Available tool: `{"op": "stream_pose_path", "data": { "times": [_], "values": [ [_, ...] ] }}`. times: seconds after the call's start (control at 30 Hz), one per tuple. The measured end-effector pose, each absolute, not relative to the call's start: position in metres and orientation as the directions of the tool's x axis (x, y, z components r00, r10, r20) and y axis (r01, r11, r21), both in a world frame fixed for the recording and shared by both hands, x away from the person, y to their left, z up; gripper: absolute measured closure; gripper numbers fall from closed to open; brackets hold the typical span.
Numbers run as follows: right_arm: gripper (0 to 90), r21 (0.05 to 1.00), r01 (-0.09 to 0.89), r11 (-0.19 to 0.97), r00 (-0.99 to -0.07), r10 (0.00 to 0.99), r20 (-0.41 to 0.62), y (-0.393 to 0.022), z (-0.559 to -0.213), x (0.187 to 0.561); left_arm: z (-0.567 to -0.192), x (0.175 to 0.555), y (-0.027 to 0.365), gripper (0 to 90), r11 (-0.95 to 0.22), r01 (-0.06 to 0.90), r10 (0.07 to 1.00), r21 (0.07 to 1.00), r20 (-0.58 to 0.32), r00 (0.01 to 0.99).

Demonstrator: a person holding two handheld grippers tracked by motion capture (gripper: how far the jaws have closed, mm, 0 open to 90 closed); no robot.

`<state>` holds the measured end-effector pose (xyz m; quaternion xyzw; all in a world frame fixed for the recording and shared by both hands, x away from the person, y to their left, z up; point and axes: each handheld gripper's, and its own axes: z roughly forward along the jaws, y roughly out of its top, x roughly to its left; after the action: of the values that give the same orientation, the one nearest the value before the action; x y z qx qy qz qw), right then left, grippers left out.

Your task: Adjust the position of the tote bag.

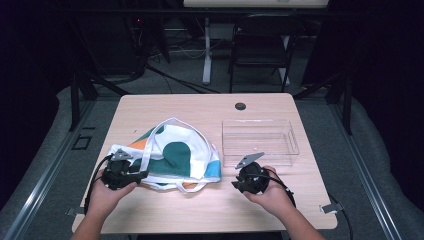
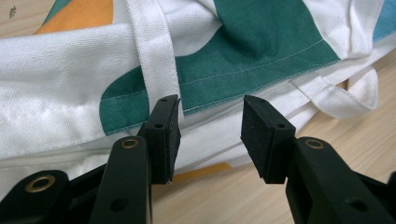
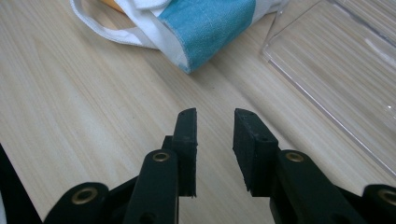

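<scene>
Lying flat on the wooden table (image 1: 200, 210), a white tote bag (image 1: 172, 155) printed with green, orange and blue shapes is seen left of centre in the high view, its white straps (image 1: 150, 145) looped over and around it. The left gripper (image 1: 142, 175) is held at the bag's lower left edge in that view. In the left gripper view the left gripper (image 2: 210, 126) is shown with its jaws parted to a middling gap, and the bag's folded edge (image 2: 210, 88) is seen just beyond the tips; no cloth is pinched between the pads. The right gripper (image 1: 235, 184) is held in the lower centre-right of the high view, apart from the bag and just below a clear plastic tray (image 1: 260, 135). In the right gripper view the right gripper (image 3: 215, 140) is seen with jaws narrowly parted over bare wood, nothing between them; the bag's blue corner (image 3: 205, 28) appears at the top, and the tray's wall (image 3: 327, 79) at the upper right.
</scene>
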<state>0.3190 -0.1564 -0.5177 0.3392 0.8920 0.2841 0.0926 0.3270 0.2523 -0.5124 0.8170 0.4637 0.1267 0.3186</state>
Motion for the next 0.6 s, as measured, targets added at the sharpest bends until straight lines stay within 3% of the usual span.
{"op": "stream_pose_path", "data": {
  "times": [0.6],
  "values": [
    [62.2, 0.625, 0.554, 0.55, -0.718, 0.696, 0.024, -0.1652, -0.513, 0.3145, -0.5105, 0.3287, 0.2506, 55.0, -0.371, 0.654, 0.848, 0.659, -0.047, 0.528]
  ]
}}
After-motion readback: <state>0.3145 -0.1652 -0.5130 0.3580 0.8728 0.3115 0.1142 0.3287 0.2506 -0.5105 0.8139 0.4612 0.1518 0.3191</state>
